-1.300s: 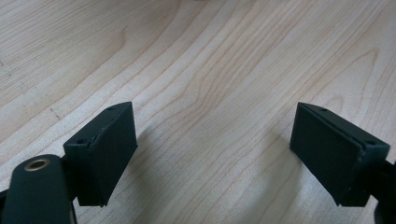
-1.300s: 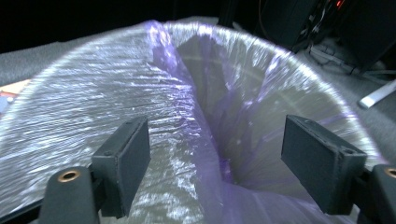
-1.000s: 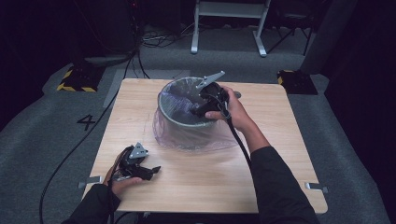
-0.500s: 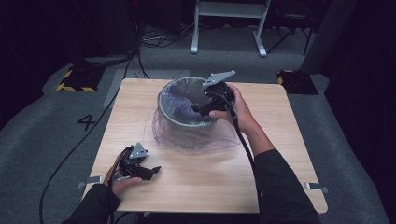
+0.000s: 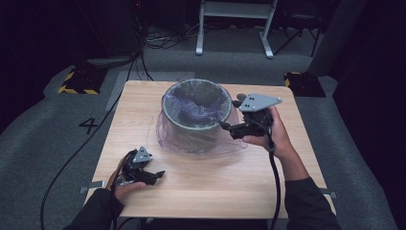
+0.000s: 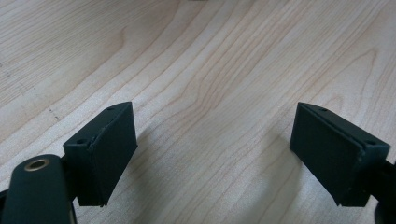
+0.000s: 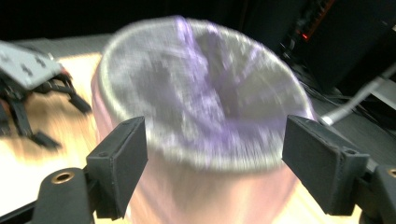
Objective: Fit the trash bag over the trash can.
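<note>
A round grey bin (image 5: 196,112) stands in the upper middle of the high view, on the far half of a light wooden table (image 5: 210,177). A thin, purplish see-through bag (image 5: 194,108) lines it: the film is pulled over the rim, sags into the hollow and skirts down the outside, pooling on the tabletop around the base.

The right gripper (image 5: 229,127) sits just right of the bin in the centre right of that view, held in the person's right hand (image 5: 270,134), its grey three-cornered plate on top and its tips pointing at the bin's wall, close to the film. In the right gripper view its jaws stand wide apart with nothing between the pads; the bin (image 7: 201,121) with its bag (image 7: 210,93) fills the middle, blurred, beyond them.

The left gripper (image 5: 155,175) lies low on the table in the lower left of the high view, in the left hand (image 5: 125,184), well apart from the bin. In the left gripper view (image 6: 212,154) its jaws are spread over bare wood grain, empty.

On the grey floor at the left edge of the high view, a dark "4" (image 5: 89,125) is marked. No other writing is legible.
</note>
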Action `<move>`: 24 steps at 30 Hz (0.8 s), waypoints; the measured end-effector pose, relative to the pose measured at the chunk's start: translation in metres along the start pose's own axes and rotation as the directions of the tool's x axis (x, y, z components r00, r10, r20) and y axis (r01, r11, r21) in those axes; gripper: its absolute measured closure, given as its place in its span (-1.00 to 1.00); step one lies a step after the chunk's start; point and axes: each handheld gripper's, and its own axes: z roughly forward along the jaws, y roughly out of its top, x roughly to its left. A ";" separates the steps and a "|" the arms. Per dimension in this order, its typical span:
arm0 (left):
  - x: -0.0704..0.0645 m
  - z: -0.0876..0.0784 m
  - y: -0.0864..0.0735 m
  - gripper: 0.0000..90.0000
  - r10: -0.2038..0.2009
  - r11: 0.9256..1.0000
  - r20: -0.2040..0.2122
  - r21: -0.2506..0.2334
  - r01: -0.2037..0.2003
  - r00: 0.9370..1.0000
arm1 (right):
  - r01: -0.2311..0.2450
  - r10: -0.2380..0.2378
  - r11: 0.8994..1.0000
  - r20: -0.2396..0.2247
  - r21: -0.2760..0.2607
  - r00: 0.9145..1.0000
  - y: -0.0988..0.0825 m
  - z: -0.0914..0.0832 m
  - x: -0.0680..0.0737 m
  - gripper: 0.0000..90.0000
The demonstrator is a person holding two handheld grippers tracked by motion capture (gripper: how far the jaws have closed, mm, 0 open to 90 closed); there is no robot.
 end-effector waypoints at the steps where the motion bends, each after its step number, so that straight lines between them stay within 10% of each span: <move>1: 0.000 0.000 0.000 -0.69 0.000 1.000 0.000 -0.001 0.000 1.000 | 0.005 -0.006 1.000 0.017 0.015 1.000 -0.005 -0.004 0.002 -0.52; 11: 0.000 0.000 0.000 -0.69 -0.001 1.000 0.000 0.000 0.001 1.000 | -0.011 0.008 0.991 0.024 0.133 1.000 -0.089 -0.014 0.019 -0.55; 24: 0.000 0.000 0.000 -0.69 -0.001 1.000 -0.001 0.000 0.001 1.000 | -0.125 0.122 0.946 0.026 0.299 0.992 -0.206 -0.001 0.026 -0.58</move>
